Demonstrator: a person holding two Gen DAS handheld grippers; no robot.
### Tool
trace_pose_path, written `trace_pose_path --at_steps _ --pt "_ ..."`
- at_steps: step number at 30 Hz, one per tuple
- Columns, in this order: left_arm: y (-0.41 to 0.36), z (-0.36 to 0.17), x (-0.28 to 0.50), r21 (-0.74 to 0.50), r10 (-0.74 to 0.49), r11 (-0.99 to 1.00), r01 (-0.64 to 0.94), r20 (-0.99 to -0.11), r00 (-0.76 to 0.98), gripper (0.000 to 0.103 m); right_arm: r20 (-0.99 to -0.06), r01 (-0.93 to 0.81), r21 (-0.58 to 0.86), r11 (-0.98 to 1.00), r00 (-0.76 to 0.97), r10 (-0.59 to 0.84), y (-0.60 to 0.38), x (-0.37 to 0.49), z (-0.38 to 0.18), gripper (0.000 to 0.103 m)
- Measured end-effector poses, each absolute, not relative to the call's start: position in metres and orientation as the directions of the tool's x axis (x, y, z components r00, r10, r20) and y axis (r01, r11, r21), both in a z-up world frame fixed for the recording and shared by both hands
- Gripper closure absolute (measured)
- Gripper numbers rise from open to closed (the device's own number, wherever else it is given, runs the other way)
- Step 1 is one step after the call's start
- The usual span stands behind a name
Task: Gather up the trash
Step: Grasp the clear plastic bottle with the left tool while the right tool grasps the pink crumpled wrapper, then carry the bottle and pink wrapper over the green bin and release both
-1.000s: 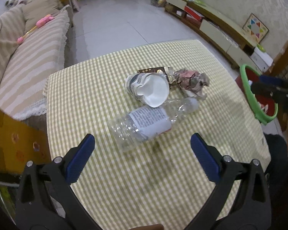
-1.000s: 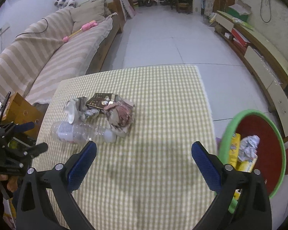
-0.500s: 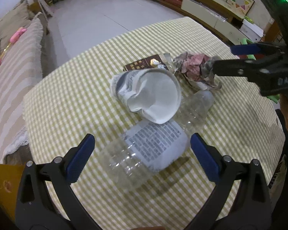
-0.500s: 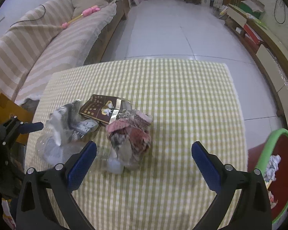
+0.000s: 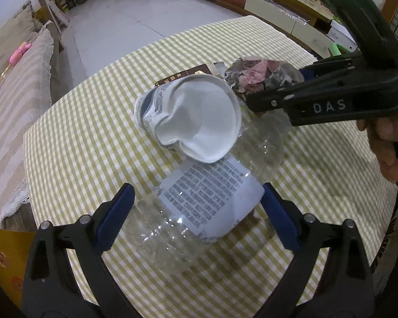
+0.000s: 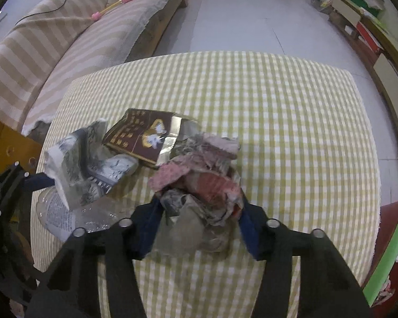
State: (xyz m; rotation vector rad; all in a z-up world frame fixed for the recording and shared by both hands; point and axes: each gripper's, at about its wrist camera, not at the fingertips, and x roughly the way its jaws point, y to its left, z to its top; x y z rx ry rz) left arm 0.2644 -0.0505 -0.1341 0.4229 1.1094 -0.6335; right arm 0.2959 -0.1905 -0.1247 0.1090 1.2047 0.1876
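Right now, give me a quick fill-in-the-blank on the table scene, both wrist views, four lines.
1. The right gripper, whose jaws have just been closing, presses on the crumpled pink-grey ____ wad.
2. The left gripper is ____ around the clear plastic bottle.
3. The crushed white paper cup leans on the ____.
4. The checked tablecloth is yellow and ____.

Missing: paper; open; bottle; white
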Motion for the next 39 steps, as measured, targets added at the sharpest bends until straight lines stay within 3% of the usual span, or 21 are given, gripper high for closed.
trace_pose_path --at_steps 5,8,9,25,39 --pt "-0.049 -0.133 0.255 -0.014 -0.265 0.754 0.657 -0.921 0.285 0.012 -0.911 -0.075 0.176 0.982 0.365 0.191 -0.2 0.28 -0.112 0.068" --pt "-0.046 -0.13 0.246 -0.038 -0.279 0.767 0.64 -0.919 0.28 0.034 -0.908 -0.068 0.175 0.982 0.374 0.188 -0.214 0.265 -0.104 0.068" --pt "-0.045 -0.129 0.244 -0.042 -0.276 0.78 0.625 -0.919 0.283 0.036 -0.907 -0.062 0.174 0.983 0.379 0.185 -0.219 0.259 -0.101 0.068" --pt "-0.025 -0.118 0.205 -0.109 -0.28 0.857 0.504 -0.919 0.277 0.039 -0.879 -0.047 0.183 0.982 0.439 0.185 -0.238 0.189 -0.067 0.068" --pt "-0.023 -0.056 0.171 -0.174 -0.339 0.902 0.396 -0.852 0.398 0.045 -0.835 -0.049 0.209 0.977 0.51 0.204 -0.249 0.129 -0.023 0.068"
